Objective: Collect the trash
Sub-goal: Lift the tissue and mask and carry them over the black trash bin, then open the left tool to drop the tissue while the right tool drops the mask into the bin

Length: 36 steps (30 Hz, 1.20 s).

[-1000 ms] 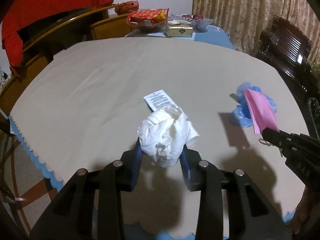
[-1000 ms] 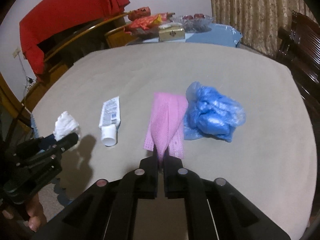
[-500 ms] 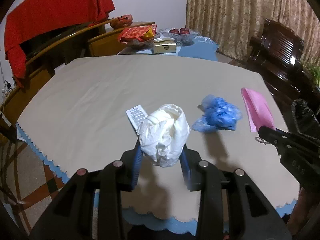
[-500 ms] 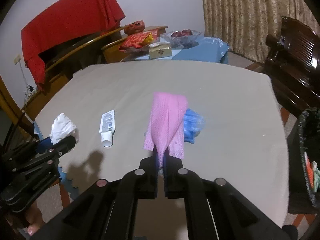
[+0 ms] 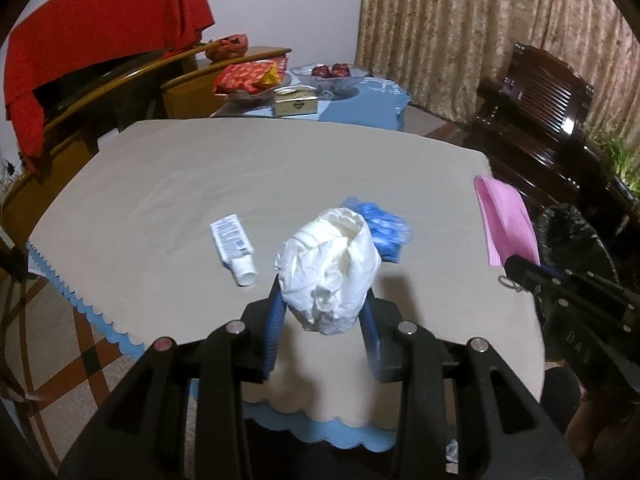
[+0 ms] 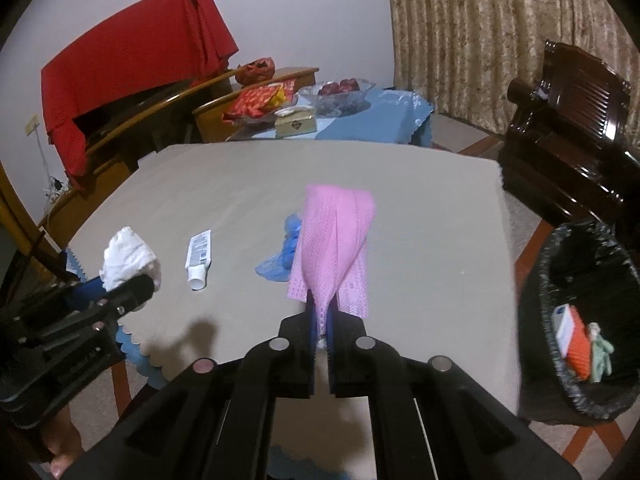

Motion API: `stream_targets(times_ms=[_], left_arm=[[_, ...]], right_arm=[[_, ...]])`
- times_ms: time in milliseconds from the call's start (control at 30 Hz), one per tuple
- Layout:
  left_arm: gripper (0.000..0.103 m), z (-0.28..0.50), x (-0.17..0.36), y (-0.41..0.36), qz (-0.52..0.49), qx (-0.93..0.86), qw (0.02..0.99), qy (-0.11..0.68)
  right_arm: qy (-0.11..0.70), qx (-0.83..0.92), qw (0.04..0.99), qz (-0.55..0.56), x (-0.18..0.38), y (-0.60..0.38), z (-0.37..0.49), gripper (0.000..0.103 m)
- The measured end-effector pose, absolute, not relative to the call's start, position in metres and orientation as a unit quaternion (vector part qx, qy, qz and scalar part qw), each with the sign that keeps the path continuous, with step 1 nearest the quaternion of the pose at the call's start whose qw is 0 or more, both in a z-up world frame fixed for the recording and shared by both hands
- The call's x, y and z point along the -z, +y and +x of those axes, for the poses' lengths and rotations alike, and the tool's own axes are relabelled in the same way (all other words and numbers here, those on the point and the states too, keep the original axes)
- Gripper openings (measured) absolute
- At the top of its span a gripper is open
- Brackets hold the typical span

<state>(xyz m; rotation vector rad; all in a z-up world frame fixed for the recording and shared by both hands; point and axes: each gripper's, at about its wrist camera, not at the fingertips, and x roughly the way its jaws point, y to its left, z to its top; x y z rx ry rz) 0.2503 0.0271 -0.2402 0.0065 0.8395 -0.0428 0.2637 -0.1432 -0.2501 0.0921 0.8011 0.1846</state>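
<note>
Jaws first: the left gripper [image 5: 326, 312] has its blue pads pinching a crumpled white tissue wad [image 5: 328, 272], held up clear of the table, and the right gripper [image 6: 320, 320] has its jaws pressed nearly together on the lower end of a pink face mask [image 6: 334, 240], which stands up from the pads above the cloth. Now the surroundings, biggest down. Filling the middle is the table [image 5: 160, 184] under a beige cloth with a scalloped blue edge, and both grippers hang over its near edge. Patterned curtains [image 6: 472, 28] cover the back wall on the right, with a red cloth [image 6: 128, 60] draped over wooden furniture on the left. A dark carved wooden chair [image 6: 568, 128] stands off the table's right side. Just in front of that chair, on the floor beside the table, sits a bin lined with a black bag [image 6: 580, 320], mouth open, with an orange-and-white carton and a pale green item already lying inside. Beyond the table is a smaller blue-covered table [image 6: 380, 120] carrying a glass bowl of dark red fruit, red snack packets and a small gold box. Left on the beige cloth are a crumpled blue plastic bag [image 6: 286, 252], partly hidden behind the raised mask, and near it a white tube [image 6: 198, 256] lying flat with its cap toward the near edge.
</note>
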Motion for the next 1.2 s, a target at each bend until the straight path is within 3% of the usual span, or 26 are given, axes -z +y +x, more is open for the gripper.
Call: stream_targets(times_ms=[800, 1200], left_arm=[[0.034, 0.243, 0.206, -0.151, 0.035, 0.08, 0.911, 0.404], [0.034, 0.254, 0.233, -0.268, 0.042, 0.135, 0.9, 0.413]], right_arm=[[0.364, -0.004, 0.929, 0.068, 0.219, -0.323, 0.229, 0.004], [0.373, 0.055, 0.923, 0.074, 0.241, -0.433, 0.223, 0.004]])
